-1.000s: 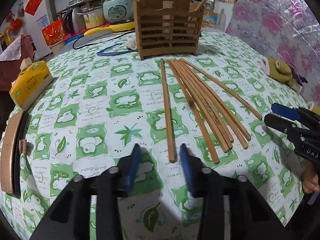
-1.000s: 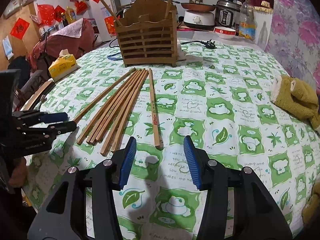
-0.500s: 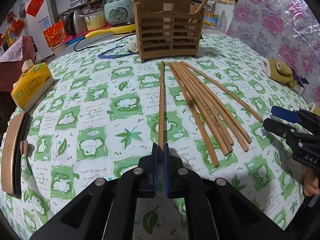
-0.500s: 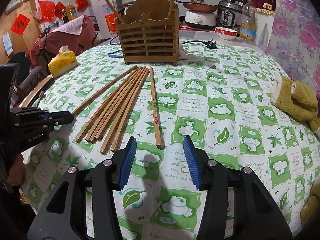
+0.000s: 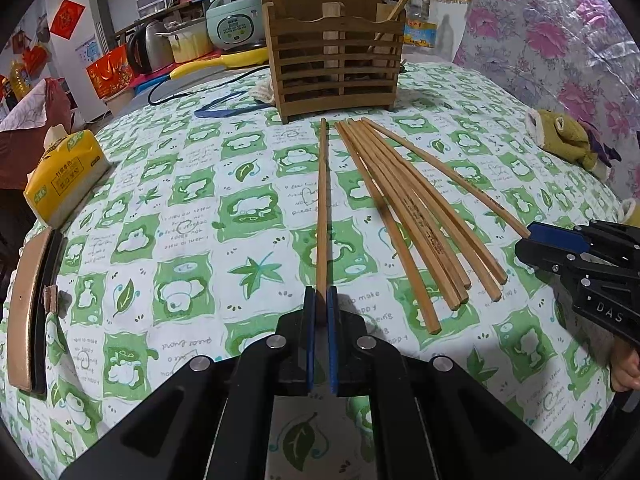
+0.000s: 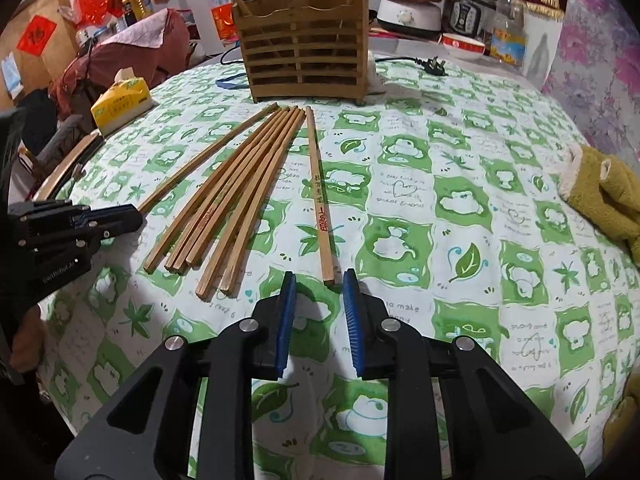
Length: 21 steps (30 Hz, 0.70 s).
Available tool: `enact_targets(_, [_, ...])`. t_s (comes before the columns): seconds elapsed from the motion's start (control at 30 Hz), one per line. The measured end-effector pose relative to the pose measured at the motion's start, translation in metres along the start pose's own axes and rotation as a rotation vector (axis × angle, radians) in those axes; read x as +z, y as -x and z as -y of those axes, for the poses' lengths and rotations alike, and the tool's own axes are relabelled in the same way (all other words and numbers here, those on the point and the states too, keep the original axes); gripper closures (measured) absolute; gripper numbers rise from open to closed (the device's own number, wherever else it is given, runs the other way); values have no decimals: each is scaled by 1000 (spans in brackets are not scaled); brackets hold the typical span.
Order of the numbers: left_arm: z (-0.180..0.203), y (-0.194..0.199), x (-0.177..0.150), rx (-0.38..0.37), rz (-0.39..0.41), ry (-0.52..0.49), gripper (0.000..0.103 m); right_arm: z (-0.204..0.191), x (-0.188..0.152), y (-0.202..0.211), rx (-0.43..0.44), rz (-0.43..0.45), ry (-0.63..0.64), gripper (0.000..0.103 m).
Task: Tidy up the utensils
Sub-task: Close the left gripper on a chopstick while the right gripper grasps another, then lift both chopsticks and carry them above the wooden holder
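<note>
- Left gripper (image 5: 320,308), black with blue pads: jaws pressed together on the near end of a single wooden chopstick (image 5: 322,208). The stick lies along the green-and-white patterned tablecloth (image 5: 180,240), its far tip close to the holder.
- In the right wrist view the left gripper (image 6: 132,216) sits at the left edge of the table, closed on the leftmost stick (image 6: 208,156) of the row.
- Right gripper (image 6: 318,312), same build: pads apart, nothing between them. It hovers just short of the near end of a separate chopstick with red printed characters (image 6: 318,196); contact not seen.
- Bundle of loose wooden chopsticks (image 5: 412,212) lies fanned on the cloth between the two outer sticks, far ends converging toward the holder.
- Slatted brown wooden utensil holder (image 5: 334,52) stands upright at the far side of the table; a couple of sticks lean out of its top.
- Yellow tissue pack (image 5: 64,176) near the left table edge.
- Olive plush toy (image 6: 604,196) at the right edge.
</note>
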<state>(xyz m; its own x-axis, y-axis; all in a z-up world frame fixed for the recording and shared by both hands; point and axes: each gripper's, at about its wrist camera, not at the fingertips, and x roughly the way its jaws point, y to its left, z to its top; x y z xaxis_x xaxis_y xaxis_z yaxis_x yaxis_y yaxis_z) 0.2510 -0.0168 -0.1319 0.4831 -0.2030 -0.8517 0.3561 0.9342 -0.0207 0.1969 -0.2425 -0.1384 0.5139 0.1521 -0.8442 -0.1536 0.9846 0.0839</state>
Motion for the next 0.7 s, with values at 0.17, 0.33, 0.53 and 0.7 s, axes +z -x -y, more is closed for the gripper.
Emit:
enact_targets(0.17, [2,-3,3,-2,1,3,97,2,1,-1,-5,-4,-18,81])
enact_targets(0.33, [1,-3,4,-10,3,8,97,-5,1,-1,-36,2,2,96])
enact_targets(0.53, [-7,9,4,-41,65,44,97,-11,-1,3,-96,32,22,97])
enact_targets(0.7, [-16,26,1,-51,150,98,97,-6,-3,15,-65,92,-3,97])
